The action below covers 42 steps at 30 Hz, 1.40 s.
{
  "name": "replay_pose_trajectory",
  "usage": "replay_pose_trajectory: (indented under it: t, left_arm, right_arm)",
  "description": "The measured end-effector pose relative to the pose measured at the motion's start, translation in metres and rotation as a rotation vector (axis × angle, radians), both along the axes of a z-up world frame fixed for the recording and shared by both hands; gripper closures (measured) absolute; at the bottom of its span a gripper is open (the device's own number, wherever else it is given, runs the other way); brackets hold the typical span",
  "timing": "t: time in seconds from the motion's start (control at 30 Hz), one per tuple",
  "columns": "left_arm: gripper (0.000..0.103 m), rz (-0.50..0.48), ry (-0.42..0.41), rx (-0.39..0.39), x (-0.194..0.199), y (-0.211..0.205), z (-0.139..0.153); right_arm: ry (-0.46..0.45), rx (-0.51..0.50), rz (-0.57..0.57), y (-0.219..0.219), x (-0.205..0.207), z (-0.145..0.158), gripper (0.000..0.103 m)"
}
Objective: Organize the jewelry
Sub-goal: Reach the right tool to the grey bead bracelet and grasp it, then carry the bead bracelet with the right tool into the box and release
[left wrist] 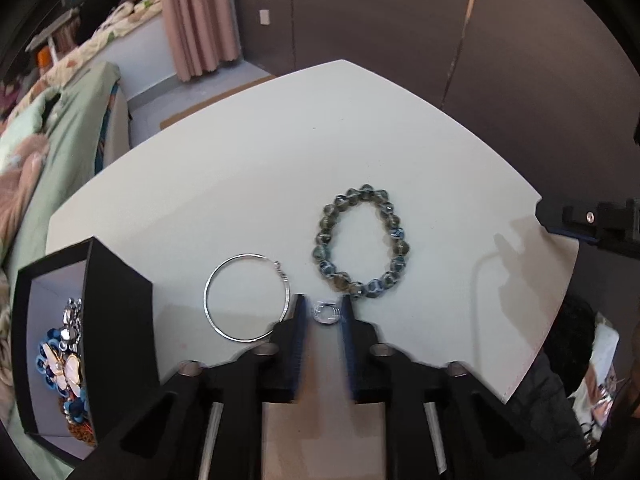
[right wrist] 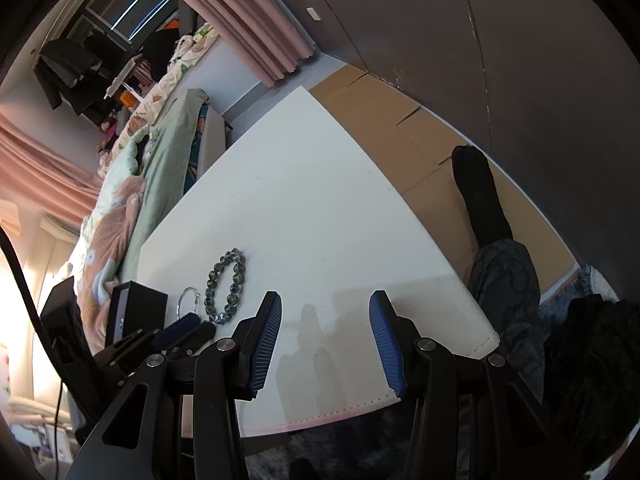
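Glossy glass-like bead bracelet (left wrist: pixel 360 242); shiny metal hoop (left wrist: pixel 246 297).

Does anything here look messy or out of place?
Nothing is broken or spilled. A bead bracelet, hoop and small ring lie loose on the table, outside the box.

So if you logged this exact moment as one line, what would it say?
left gripper: shut on small silver ring | right gripper: open, empty | hoop, bead bracelet: on table | black box: open
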<state>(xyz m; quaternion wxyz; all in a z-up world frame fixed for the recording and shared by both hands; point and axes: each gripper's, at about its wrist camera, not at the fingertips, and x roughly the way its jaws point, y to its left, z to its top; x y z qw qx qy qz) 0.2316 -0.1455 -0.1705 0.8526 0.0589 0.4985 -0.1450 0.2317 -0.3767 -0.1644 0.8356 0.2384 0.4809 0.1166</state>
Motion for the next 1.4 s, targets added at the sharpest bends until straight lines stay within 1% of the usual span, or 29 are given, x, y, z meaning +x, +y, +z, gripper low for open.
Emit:
replay_pose_trajectory:
  t: [0.03,0.1,0.17,0.23,0.33,0.5,0.73,0.83,0.97,1.0,1.07,1.1,1.13,1.27,1.4]
  left_arm:
    - [0.091,0.007,0.012,-0.026,0.002,0.004,0.000]
    - [0.091,0.017,0.019,-0.044,0.002,0.007,0.002]
    - [0.091,0.027,-0.002,-0.050,0.001,0.010,0.008]
    - [0.091,0.027,-0.022,-0.080,-0.002,0.014,0.017]
    - [0.091,0.034,-0.040,-0.117,-0.005,0.021,0.029]
    - [0.091,0.054,-0.060,-0.156,-0.010,0.040,0.042]
    - [0.091,0.105,-0.067,-0.202,-0.016,0.076,0.054]
    - [0.091,0.137,-0.080,-0.217,-0.018,0.092,0.060]
    - [0.091,0.181,-0.100,-0.245,-0.023,0.116,0.068]
    - [0.091,0.194,-0.104,-0.254,-0.023,0.123,0.069]
    - [0.091,0.226,-0.112,-0.267,-0.023,0.138,0.072]
    - [0.091,0.241,-0.114,-0.271,-0.024,0.144,0.073]
    - [0.090,0.255,-0.115,-0.274,-0.023,0.150,0.074]
    - [0.091,0.312,-0.115,-0.324,-0.024,0.175,0.076]
    - [0.089,0.347,-0.085,-0.393,-0.020,0.190,0.077]
  right_arm:
    - [-0.001,-0.001,0.001,0.000,0.000,0.000,0.057]
    - [0.000,-0.004,0.006,0.005,0.001,0.000,0.057]
    - [-0.001,-0.006,0.018,0.011,0.003,0.002,0.057]
    - [-0.004,-0.006,0.034,0.019,0.005,0.005,0.057]
    - [-0.007,-0.008,0.060,0.032,0.009,0.009,0.057]
    - [0.007,-0.017,0.108,0.058,0.021,0.013,0.057]
    - [0.045,-0.094,0.153,0.096,0.036,0.009,0.059]
    - [0.059,-0.127,0.158,0.105,0.040,0.005,0.062]
    - [0.078,-0.171,0.158,0.115,0.045,0.000,0.064]
    - [0.080,-0.192,0.160,0.121,0.046,-0.001,0.067]
    - [0.086,-0.221,0.164,0.125,0.048,-0.004,0.076]
    - [0.097,-0.246,0.162,0.130,0.049,-0.007,0.087]
    - [0.108,-0.267,0.153,0.131,0.050,-0.010,0.091]
    - [0.097,-0.251,0.112,0.128,0.049,-0.005,0.092]
    - [0.036,-0.243,0.107,0.127,0.038,0.017,0.092]
